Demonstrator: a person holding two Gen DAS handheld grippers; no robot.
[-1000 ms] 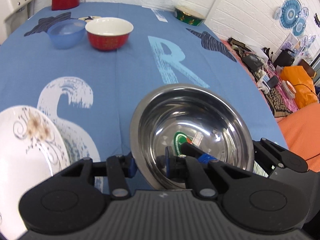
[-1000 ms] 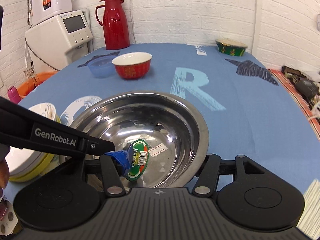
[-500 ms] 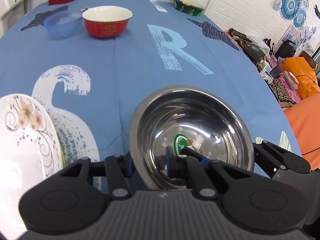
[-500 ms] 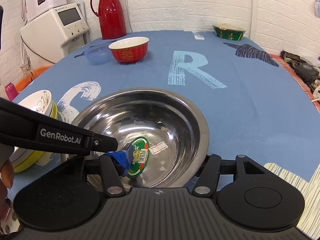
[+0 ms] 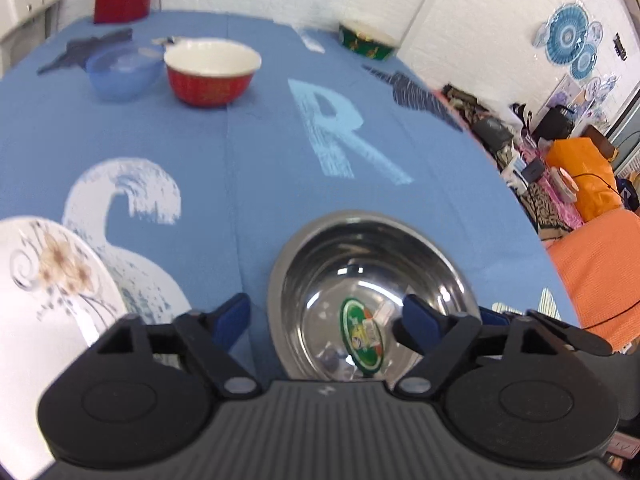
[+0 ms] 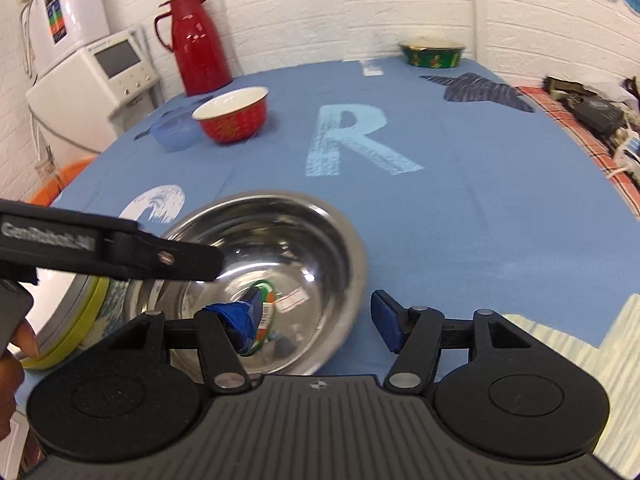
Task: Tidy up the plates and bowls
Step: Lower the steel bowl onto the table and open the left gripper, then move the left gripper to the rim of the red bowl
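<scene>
With both tongs, left [image 5: 324, 316] and right [image 6: 316, 320], spread wide and gripping nothing, I judged the steel bowl [image 6: 272, 276] probably resting on the desk [image 6: 460, 208]; red bowl [image 6: 232, 120] and blue bowl [image 6: 176, 132] remained unstacked.

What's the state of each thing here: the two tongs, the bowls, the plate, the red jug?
Left tongs: open, astride the steel bowl's rim.
Right tongs: open, astride its rim too.
Steel bowl: upright on the cloth, sticker inside.
Red bowl: upright, looks empty.
Blue plastic bowl: upright, beside the red one.
Green bowl: upright, far edge.
Floral plate: face up, on the left.
Red jug: standing, lid on.
</scene>
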